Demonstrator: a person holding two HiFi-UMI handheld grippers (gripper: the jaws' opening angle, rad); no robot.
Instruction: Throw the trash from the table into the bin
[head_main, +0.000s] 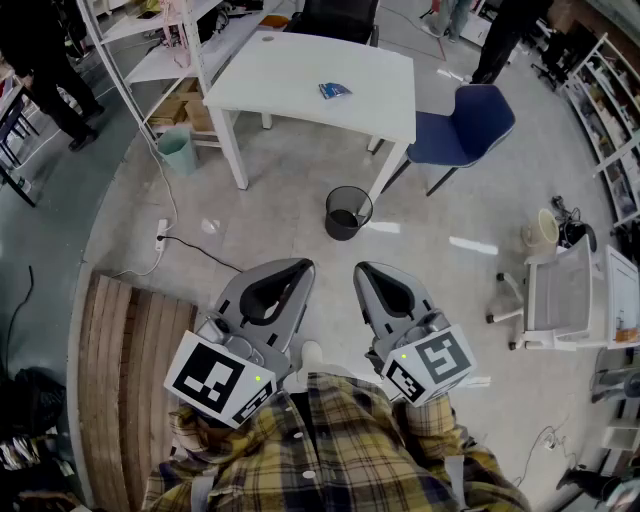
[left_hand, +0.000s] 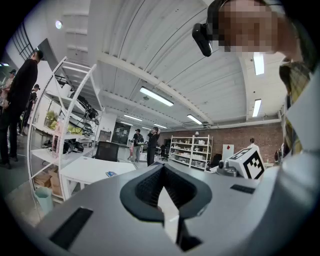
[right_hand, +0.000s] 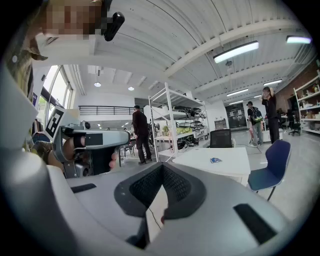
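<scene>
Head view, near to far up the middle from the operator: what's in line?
Plaid shirt → left tool and right tool, side by side, both shut and empty → black bin on the floor → white table → blue wrapper lying on its top.

One blue wrapper (head_main: 335, 90) lies on the one white table (head_main: 285, 80). One black bin (head_main: 343, 229) and one blue chair (head_main: 465, 125) stand beside it.
</scene>
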